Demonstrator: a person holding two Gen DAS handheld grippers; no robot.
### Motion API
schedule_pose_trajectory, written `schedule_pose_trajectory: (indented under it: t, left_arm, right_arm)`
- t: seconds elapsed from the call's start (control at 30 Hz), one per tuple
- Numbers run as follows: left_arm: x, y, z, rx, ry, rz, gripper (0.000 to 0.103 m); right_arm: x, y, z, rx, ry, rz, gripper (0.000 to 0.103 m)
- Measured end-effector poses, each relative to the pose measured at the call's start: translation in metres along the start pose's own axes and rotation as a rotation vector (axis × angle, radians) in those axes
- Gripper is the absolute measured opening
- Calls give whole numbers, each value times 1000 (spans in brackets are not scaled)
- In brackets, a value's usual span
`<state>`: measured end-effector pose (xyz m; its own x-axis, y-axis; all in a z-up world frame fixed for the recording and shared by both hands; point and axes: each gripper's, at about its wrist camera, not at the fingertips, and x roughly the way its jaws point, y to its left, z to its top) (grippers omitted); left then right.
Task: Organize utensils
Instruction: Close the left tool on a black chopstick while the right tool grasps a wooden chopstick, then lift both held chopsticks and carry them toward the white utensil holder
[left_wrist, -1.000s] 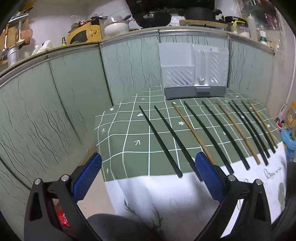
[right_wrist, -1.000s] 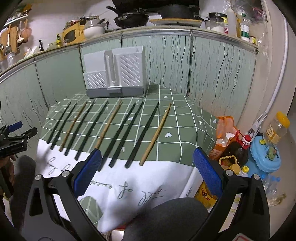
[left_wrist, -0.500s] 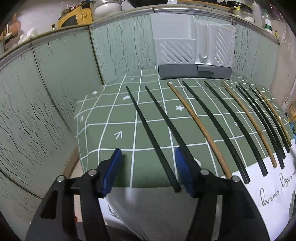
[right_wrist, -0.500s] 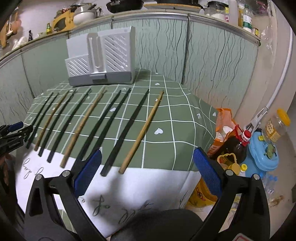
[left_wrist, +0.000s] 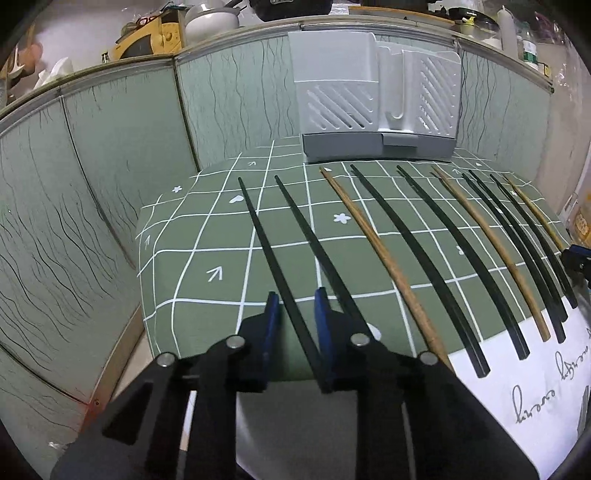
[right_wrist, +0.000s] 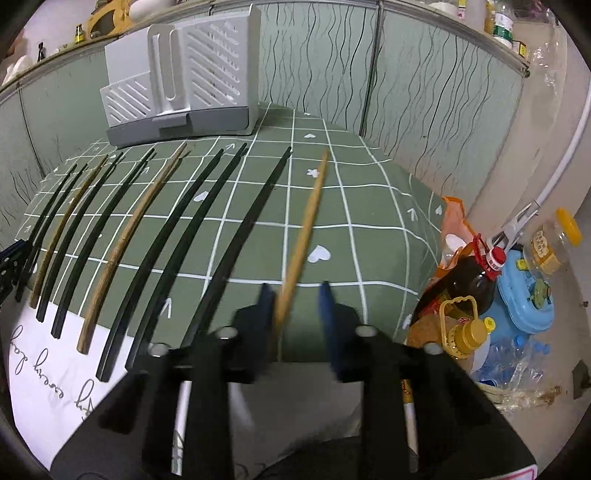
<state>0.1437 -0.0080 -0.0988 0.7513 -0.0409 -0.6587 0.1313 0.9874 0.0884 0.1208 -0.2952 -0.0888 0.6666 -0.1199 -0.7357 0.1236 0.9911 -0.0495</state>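
Several black and wooden chopsticks lie side by side on the green checked tablecloth (left_wrist: 207, 258). My left gripper (left_wrist: 295, 306) straddles the near end of the leftmost black chopstick (left_wrist: 266, 243), its blue pads a narrow gap apart and not clamped on it. My right gripper (right_wrist: 295, 299) straddles the near end of the rightmost wooden chopstick (right_wrist: 306, 221), which lies against the left pad; the jaws are still apart. A white and grey utensil holder (left_wrist: 376, 99) stands at the back of the table; it also shows in the right wrist view (right_wrist: 181, 81).
Green panelled walls enclose the table's left and back. To the right of the table, on the floor, stand a dark sauce bottle (right_wrist: 469, 273), a yellow-capped oil bottle (right_wrist: 461, 332), a blue container (right_wrist: 524, 295) and a jar (right_wrist: 550, 243). The table's front edge carries a white cloth with script (left_wrist: 535, 398).
Both grippers moved forward and down to the table's front edge and narrowed from wide open, the left around the leftmost black chopstick, the right around the rightmost wooden one.
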Motion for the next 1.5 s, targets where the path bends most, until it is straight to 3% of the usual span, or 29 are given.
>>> schedule_pose_trajectory:
  t: [0.23, 0.5, 0.87, 1.23, 1.5]
  left_arm:
    - [0, 4, 0, -18, -9, -25, 15]
    - [-1, 5, -1, -20, -10, -29, 11]
    - [0, 11, 3, -63, 3, -57, 7]
    - [-6, 26, 10, -92, 1, -79, 6]
    - [-31, 34, 16, -75, -51, -115, 6]
  right_arm:
    - [2, 7, 0, -18, 8, -41, 19]
    - [2, -3, 4, 15, 17, 3, 7]
    - [3, -7, 8, 12, 43, 33, 6]
    - [-15, -21, 11, 2, -8, 45, 6]
    - [-42, -28, 10, -2, -64, 77, 7]
